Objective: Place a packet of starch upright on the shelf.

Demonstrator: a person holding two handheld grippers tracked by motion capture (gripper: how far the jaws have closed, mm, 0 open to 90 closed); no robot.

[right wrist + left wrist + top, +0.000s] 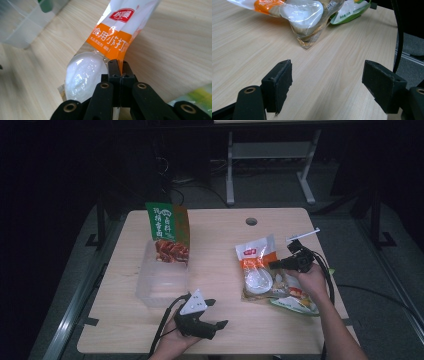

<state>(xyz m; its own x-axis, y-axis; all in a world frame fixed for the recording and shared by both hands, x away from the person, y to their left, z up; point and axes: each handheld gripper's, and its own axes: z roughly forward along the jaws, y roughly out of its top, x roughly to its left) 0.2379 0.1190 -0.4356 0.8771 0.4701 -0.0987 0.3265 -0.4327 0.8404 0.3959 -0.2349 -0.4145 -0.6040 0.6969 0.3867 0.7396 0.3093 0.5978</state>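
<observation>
My R gripper [119, 65]: fingers pinched edge of orange-white pouch [113, 32], pouch lying on desk [220, 320] R of centre, partly over green pouch [295, 306]. L gripper [332, 85]: fingers spread wide, nothing btwn, low over desk near front edge. Clear box [161, 280] w/ green-red bag [169, 232] stood at L.

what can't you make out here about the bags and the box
- Green packet: in the high view the person's right hand hides much of it; the right tool view's edge cuts it off.
- Clear box: the tall green bag standing in it hides the far wall; anything else inside is unclear.
- Orange-and-white bag: the shut right tool hides the pinched edge; its print is too small in the high view.
</observation>
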